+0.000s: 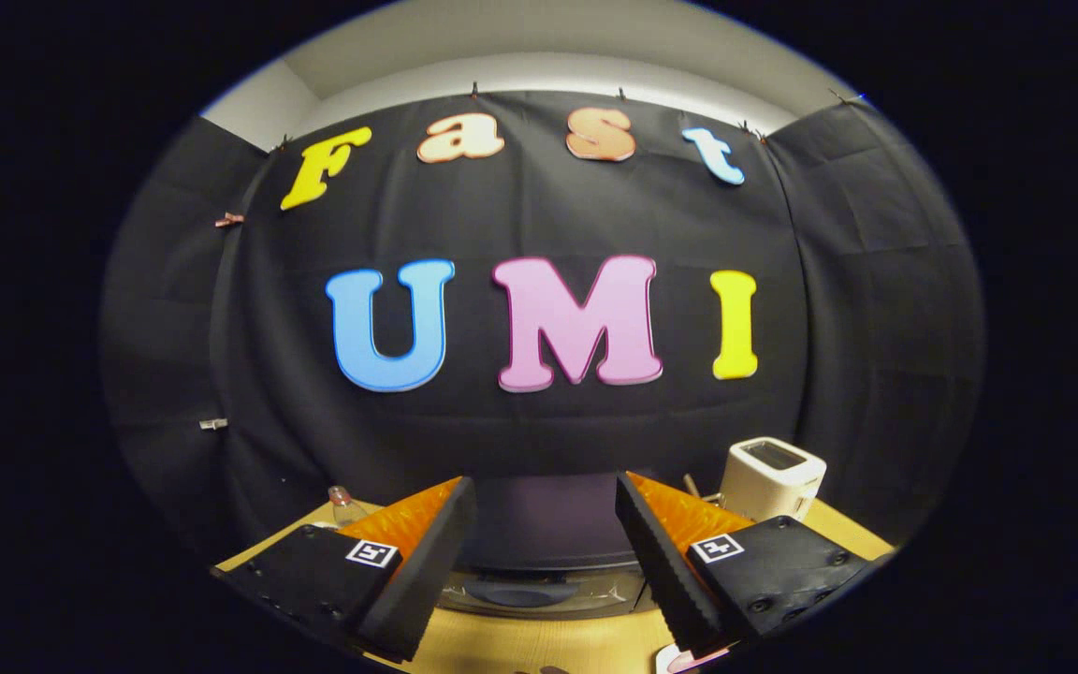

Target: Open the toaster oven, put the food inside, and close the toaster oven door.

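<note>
1. Two fingers of the gripper (546, 524) stand wide apart at the bottom of the frame, released and holding nothing; each has a black ribbed pad (659, 562), an orange side and a black block with a small square marker.
2. Between the fingers, just ahead of them at lower centre, sits the toaster oven (539, 534): a dark rounded top, and below it a strip of glass door with a dark handle (520, 592) (the door looks shut, though little of it can be seen).
3. Neither pad touches the oven; a gap shows on both sides.
4. Right of the right finger, in the lower right of the frame, a white slot toaster (771, 477) stands upright on the wooden table (539, 646).
5. Beyond the left finger, at lower left, a small clear bottle (342, 505) stands near the table's far edge.
6. At the bottom edge, by the right finger's base, a small white and pink thing (684, 660) peeks in, too cropped to tell what it is.
7. Black cloth walls (221, 356) hang behind the table, with pale wall and ceiling above at the top of the frame.
</note>
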Available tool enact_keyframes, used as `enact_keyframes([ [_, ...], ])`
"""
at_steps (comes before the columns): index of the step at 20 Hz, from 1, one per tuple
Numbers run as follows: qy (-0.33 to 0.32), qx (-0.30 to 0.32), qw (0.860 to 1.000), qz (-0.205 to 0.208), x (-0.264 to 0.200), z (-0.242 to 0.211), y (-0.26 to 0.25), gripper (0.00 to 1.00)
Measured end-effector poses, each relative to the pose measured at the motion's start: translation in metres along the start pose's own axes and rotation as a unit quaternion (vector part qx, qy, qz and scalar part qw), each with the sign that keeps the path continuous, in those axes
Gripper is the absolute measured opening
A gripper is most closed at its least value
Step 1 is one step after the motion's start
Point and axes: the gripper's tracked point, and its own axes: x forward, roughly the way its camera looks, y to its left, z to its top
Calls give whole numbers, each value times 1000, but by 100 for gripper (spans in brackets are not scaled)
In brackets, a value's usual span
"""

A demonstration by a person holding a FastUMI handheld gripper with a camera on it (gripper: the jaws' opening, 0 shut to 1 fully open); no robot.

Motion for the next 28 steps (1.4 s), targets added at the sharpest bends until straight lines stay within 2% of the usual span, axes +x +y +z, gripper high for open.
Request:
enact_keyframes([
  [5, 62, -6, 998, 0, 31, -72, 3, 98],
  [12, 116, -32, 993, -13, 45, -131, 7, 98],
  [14, 106, -16, 994, -25, 48, -127, 4, 99],
  [16, 105, -27, 994, -34, 48, -128, 5, 98],
  [24, 135, -22, 990, -35, 1, -148, 5, 98],
  [28, 168, -20, 985, -36, -36, -177, 3, 98],
])
